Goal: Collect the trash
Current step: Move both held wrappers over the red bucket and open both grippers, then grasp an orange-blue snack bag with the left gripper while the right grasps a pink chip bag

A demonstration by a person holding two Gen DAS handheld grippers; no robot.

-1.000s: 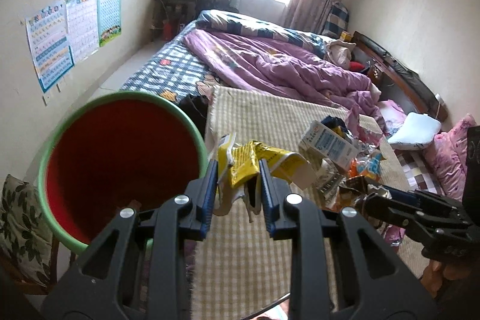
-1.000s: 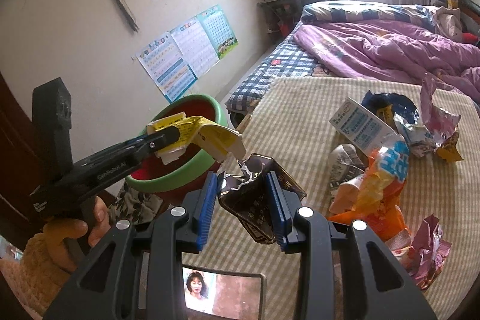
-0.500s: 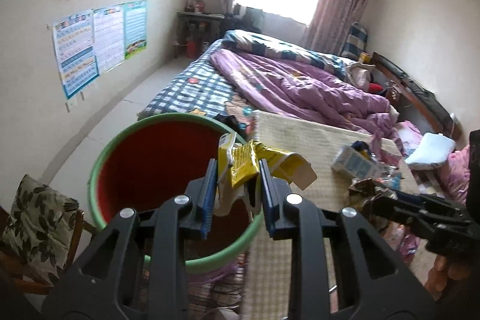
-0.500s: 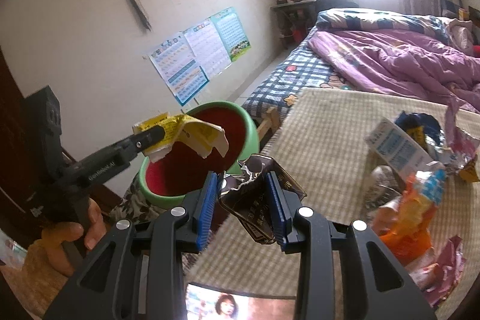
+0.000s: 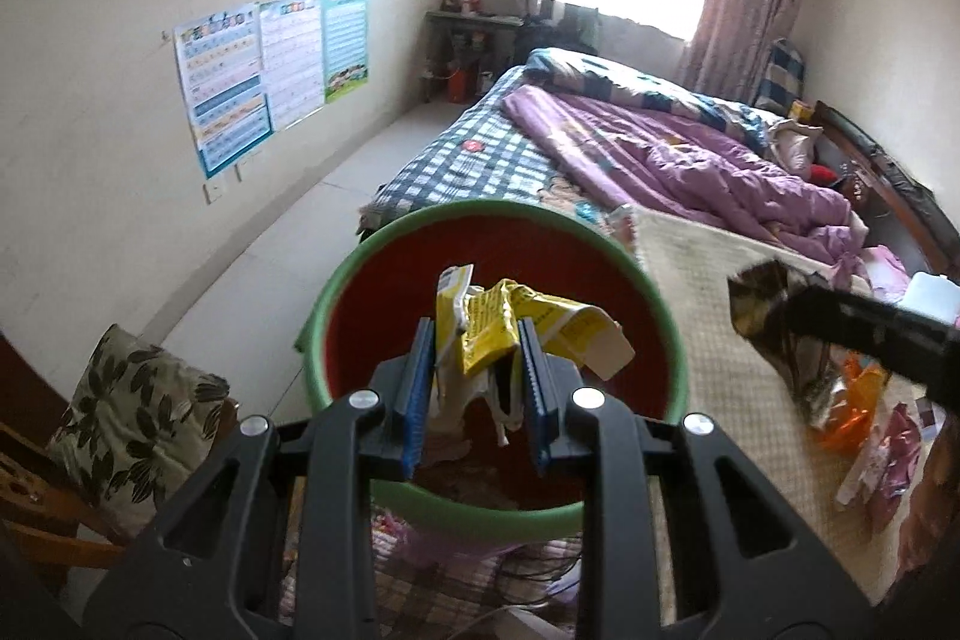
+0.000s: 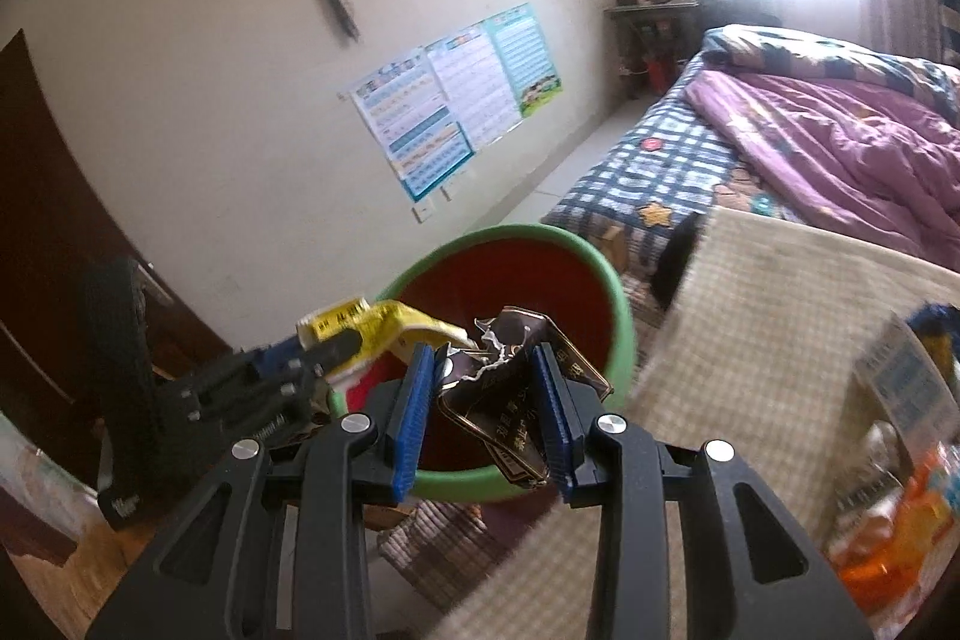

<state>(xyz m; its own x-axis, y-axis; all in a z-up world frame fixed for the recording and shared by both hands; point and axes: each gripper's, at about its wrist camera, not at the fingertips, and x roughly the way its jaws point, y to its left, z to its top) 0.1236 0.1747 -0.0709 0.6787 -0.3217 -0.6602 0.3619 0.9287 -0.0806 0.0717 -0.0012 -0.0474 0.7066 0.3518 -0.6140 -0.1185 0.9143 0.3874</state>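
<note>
Left tongs (image 5: 477,349) tilted down over one bin (image 5: 372,274), clamped on one yellow wrapper (image 5: 510,319) | right tongs (image 6: 486,388) tilted down, gripping one dark wrapper (image 6: 510,382)

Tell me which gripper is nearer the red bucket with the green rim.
Left. The left gripper, clamping a yellow wrapper, hangs over the red bucket with the green rim; the right gripper, holding a dark foil wrapper, appears nearer its table-side edge.

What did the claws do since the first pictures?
Both claws swung from the mat toward the bucket. The left claw now holds its yellow wrapper over the red inside, and the right claw brings the dark wrapper to the rim. Neither let go; the bucket stayed put.
</note>
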